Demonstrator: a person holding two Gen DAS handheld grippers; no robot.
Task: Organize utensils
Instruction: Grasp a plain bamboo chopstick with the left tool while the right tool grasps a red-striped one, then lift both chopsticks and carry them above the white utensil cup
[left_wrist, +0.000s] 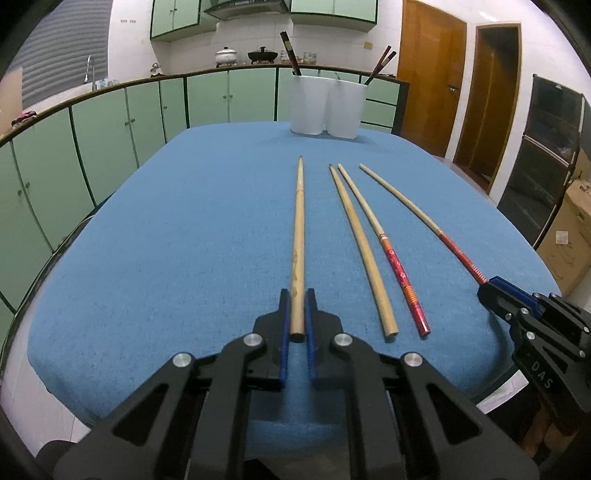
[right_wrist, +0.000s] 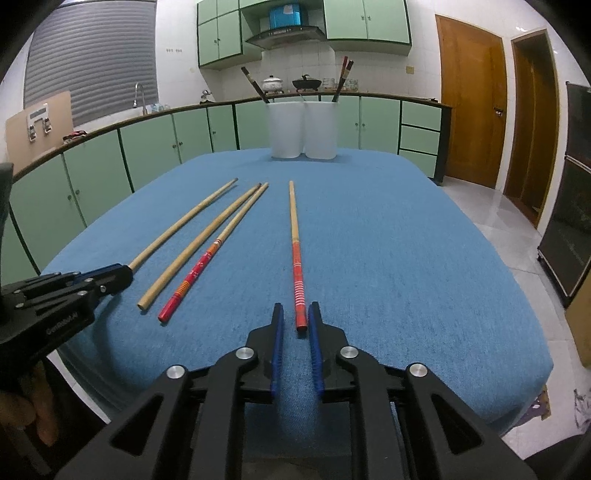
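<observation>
Blue-clothed table (left_wrist: 166, 240); tools clamping chopsticks.

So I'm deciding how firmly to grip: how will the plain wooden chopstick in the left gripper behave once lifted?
The plain wooden chopstick looks thin, rigid and probably light. Gripped at one end by the left gripper, it may droop or pivot. Round, so it could roll on the blue cloth.
</observation>
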